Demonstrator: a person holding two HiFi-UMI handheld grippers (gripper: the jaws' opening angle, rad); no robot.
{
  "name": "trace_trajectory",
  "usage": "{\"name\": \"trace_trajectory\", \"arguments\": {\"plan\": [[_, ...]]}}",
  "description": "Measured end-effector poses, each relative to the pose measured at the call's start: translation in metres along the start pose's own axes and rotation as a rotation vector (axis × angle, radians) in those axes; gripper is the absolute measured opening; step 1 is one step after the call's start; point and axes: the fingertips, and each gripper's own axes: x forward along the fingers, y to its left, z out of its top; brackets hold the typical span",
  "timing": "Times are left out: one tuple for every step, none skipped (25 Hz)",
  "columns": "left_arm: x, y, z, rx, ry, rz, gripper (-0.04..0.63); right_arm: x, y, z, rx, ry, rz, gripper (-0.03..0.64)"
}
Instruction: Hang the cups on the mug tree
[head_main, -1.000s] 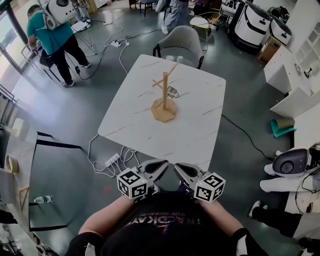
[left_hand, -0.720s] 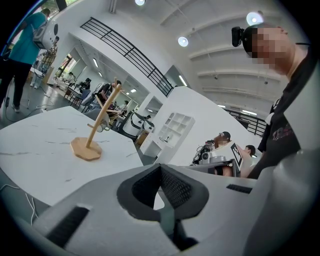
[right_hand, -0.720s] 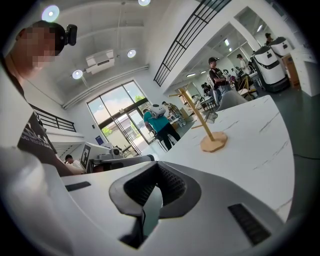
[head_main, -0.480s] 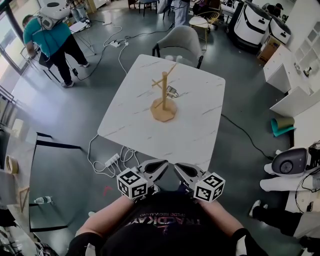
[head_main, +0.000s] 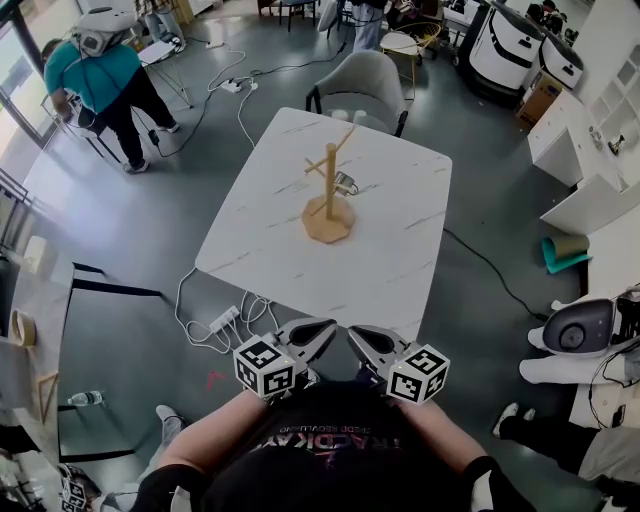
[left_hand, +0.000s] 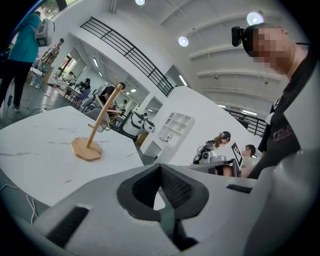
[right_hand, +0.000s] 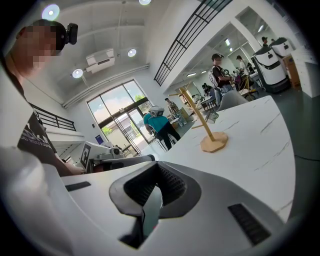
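A smooth grey concrete floor (head_main: 120, 230) surrounds a white marble-veined rectangular table (head_main: 380, 260). A grey upholstered armchair (head_main: 365, 80) is drawn up at the table's 12 o'clock edge. A white power strip with looped cables (head_main: 222, 322) lies on the floor at 7 o'clock. Low white shelving units (head_main: 556, 140) stand at 2 o'clock. Tall glass doors (right_hand: 117, 122) let in daylight, and round ceiling lamps (left_hand: 183, 41) glow above a black-railed gallery (left_hand: 125, 47) along white walls.
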Motion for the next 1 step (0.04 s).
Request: {"name": "trace_trajectory", "arguments": {"plan": [[-0.0001, 0.0003, 0.0006, 0.0, 0.0, 0.0, -0.003, 0.0006, 0.0002, 0.0006, -0.001, 0.001, 0.0, 0.009]]}}
